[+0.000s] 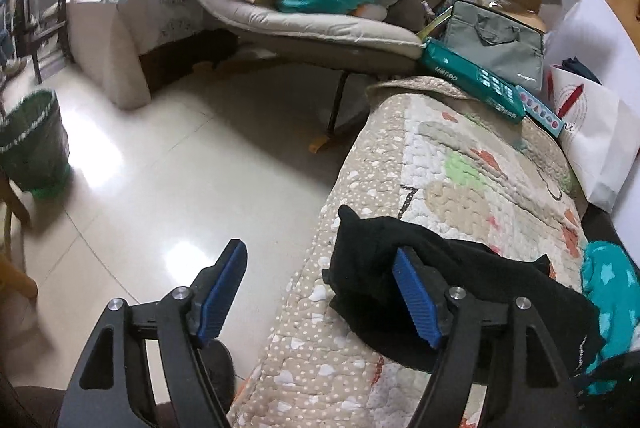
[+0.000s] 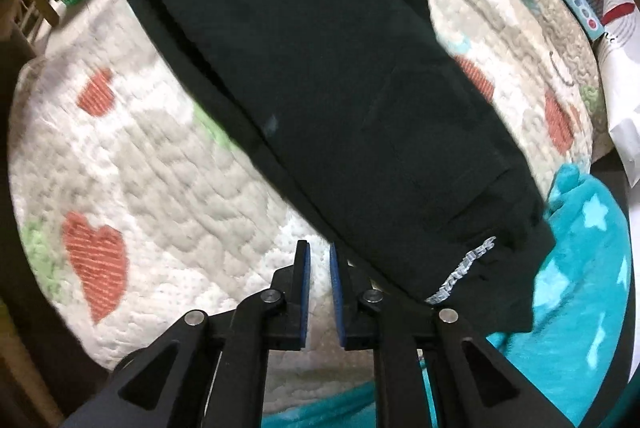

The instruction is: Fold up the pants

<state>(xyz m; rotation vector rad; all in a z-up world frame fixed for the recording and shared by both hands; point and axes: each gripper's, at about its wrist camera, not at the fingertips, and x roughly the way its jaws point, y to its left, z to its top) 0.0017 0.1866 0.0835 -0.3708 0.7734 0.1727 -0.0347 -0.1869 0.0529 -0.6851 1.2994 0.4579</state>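
Black pants (image 1: 452,292) lie folded lengthwise on a quilted sofa cover (image 1: 460,163) with heart patterns. In the right wrist view the pants (image 2: 340,79) stretch diagonally from upper left to lower right, a white logo near the waistband. My left gripper (image 1: 320,268) is open and empty at the pants' leg end near the sofa's edge; its right pad stands over the black cloth. My right gripper (image 2: 319,252) has its jaws almost together with a narrow gap, holding nothing, just beside the pants' near edge above the quilt (image 2: 160,167).
A teal star blanket (image 2: 580,268) lies by the waistband. Teal boxes (image 1: 472,79), a grey bag (image 1: 496,39) and a white paper bag (image 1: 596,139) sit at the sofa's far end. A lounge chair (image 1: 312,23) piled with boxes and a green bin (image 1: 34,139) stand on the tiled floor.
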